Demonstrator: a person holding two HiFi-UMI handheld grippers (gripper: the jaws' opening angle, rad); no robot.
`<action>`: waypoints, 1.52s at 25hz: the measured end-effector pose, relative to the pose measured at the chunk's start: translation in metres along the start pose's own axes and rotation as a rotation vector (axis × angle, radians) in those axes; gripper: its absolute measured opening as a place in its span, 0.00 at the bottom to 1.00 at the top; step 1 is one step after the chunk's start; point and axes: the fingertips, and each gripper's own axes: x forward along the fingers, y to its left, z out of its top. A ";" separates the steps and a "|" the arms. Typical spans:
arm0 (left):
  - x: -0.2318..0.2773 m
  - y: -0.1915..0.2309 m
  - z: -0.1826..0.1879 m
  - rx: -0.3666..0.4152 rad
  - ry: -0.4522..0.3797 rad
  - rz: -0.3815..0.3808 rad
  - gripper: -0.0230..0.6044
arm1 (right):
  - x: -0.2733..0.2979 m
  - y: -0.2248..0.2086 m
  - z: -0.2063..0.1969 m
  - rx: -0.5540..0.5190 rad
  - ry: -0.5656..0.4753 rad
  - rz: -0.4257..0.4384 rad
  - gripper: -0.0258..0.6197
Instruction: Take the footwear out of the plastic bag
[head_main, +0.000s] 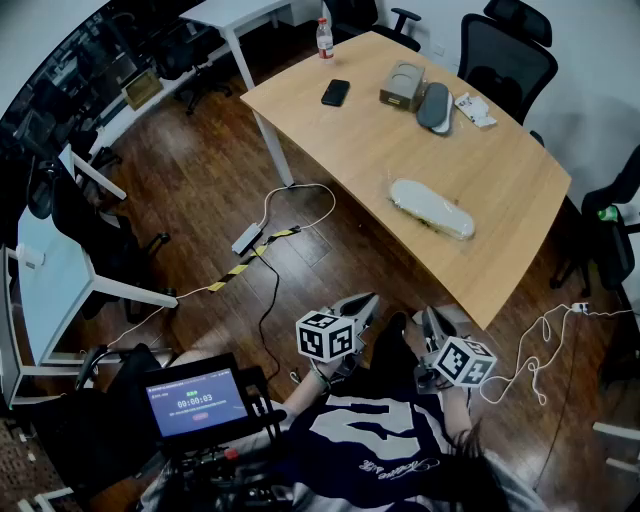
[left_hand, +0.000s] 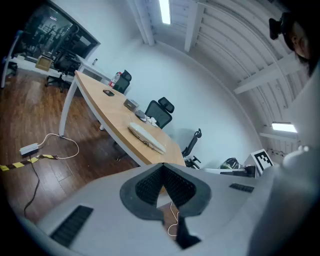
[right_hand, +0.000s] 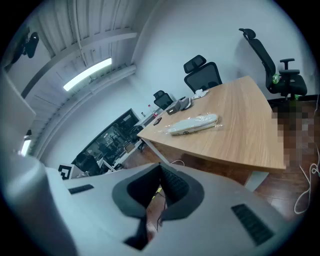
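**Both grippers shut, the bag not yet touched**

We held the left gripper (head_main: 362, 305) and right gripper (head_main: 432, 325) low by our body, jaws pressed together on nothing, well apart from the table (head_main: 350, 140). The shoe (head_main: 428, 206) lay inside its plastic bag (head_main: 464, 229) near the table's front edge. We judged it best to pin the thin, crinkly, likely slippery film at one end, then draw out the long, pale, flat shoe with the other gripper.
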 end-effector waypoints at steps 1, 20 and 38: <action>0.002 0.002 0.003 0.001 -0.001 0.005 0.04 | 0.003 -0.003 0.004 -0.005 -0.005 0.000 0.03; 0.148 0.024 0.089 -0.092 -0.044 0.082 0.04 | 0.080 -0.141 0.151 -0.007 -0.002 0.024 0.03; 0.201 0.112 0.121 -0.335 0.058 0.147 0.25 | 0.113 -0.186 0.169 0.101 -0.001 -0.087 0.03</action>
